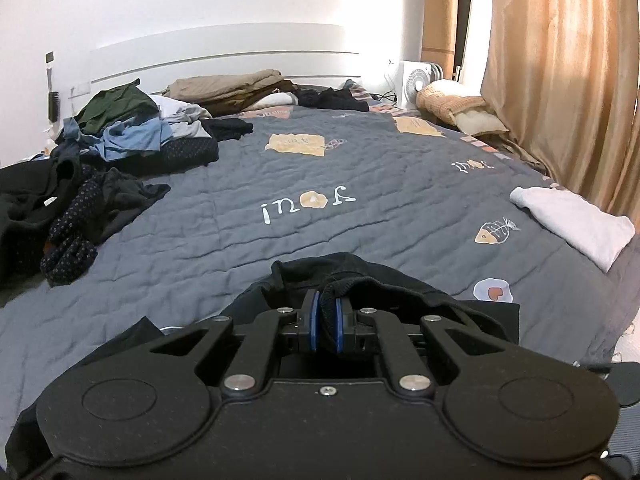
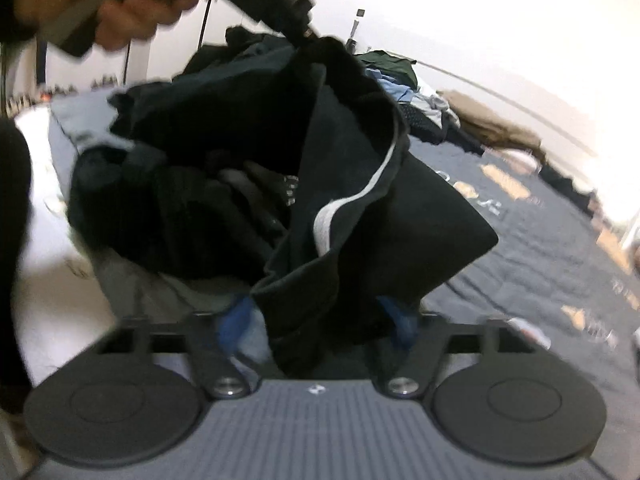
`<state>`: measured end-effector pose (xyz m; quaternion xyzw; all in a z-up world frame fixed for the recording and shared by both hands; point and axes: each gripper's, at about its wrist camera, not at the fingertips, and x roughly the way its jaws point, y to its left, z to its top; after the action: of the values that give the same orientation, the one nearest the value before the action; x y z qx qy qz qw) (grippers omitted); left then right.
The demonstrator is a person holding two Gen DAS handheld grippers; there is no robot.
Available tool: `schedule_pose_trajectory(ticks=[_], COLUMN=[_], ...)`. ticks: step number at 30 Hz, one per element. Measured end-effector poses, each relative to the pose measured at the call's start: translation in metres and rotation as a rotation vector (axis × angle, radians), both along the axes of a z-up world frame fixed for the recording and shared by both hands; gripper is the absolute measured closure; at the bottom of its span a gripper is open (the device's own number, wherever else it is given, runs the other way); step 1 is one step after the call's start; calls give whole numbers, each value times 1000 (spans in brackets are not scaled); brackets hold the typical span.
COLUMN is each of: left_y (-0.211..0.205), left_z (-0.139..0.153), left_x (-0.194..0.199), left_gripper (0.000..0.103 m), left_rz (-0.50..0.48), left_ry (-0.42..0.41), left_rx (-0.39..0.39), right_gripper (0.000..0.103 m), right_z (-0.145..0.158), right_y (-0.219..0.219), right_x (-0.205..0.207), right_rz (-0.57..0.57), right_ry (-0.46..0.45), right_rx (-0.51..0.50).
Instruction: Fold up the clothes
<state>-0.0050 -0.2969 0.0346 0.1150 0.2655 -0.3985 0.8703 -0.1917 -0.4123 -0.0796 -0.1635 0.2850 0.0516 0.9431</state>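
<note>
While the grey quilted bed (image 1: 224, 216) lies bare in the middle, with an unsorted clothes heap (image 1: 120, 136) at its left and a folded white garment (image 1: 576, 224) at its right, that middle is where to spread. The black garment (image 2: 340, 184) hangs lifted over the bed's near edge. The left gripper (image 1: 327, 320) is clenched on its hem. The right gripper (image 2: 316, 320) has its fingers spread wide around a lower fold; it should close there, then both draw apart.
</note>
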Motion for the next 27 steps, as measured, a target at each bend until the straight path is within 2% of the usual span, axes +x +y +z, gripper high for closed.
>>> schedule_pose_trajectory(ticks=[1, 3, 6, 8, 9, 10, 11, 12, 14, 16, 22, 27], left_y=[0, 3, 6, 7, 7, 7, 8, 9, 11, 9, -6, -17], left_z=[0, -1, -3, -6, -9, -12, -15, -18, -24, -30, -62, -77], left_x=[0, -1, -2, -8, -14, -20, -25, -30, -42, -54, -81, -80], left_gripper=[94, 94, 93, 89, 79, 63, 57, 52, 50, 43, 42, 43], left_rz=[-2, -3, -19, -23, -14, -12, -30, -53, -121, -176, -315, -407], left_ry=[-1, -3, -18, -76, -130, -179, -211, -239, -280, -337, -551, -547], left_rx=[1, 3, 23, 65, 98, 134, 158, 178, 211, 258, 444, 493], right_gripper=[89, 89, 91, 91, 91, 91, 91, 91, 91, 91, 91, 91], right_z=[1, 5, 21, 31, 35, 40, 44, 49, 54, 54, 52, 51], right_y=[-2, -6, -17, -29, -34, -40, -46, -52, -62, -68, -72, -73], right_x=[1, 3, -4, -7, -8, -10, -11, -13, -14, -13, -12, -13], right_rz=[-7, -21, -60, -84, -96, -107, -119, -131, -156, -176, -196, -201], right_ry=[-4, -15, -77, -102, -114, -126, -138, -151, -164, -160, -150, -139], right_rx=[11, 43, 99, 148, 173, 199, 224, 249, 286, 300, 310, 312])
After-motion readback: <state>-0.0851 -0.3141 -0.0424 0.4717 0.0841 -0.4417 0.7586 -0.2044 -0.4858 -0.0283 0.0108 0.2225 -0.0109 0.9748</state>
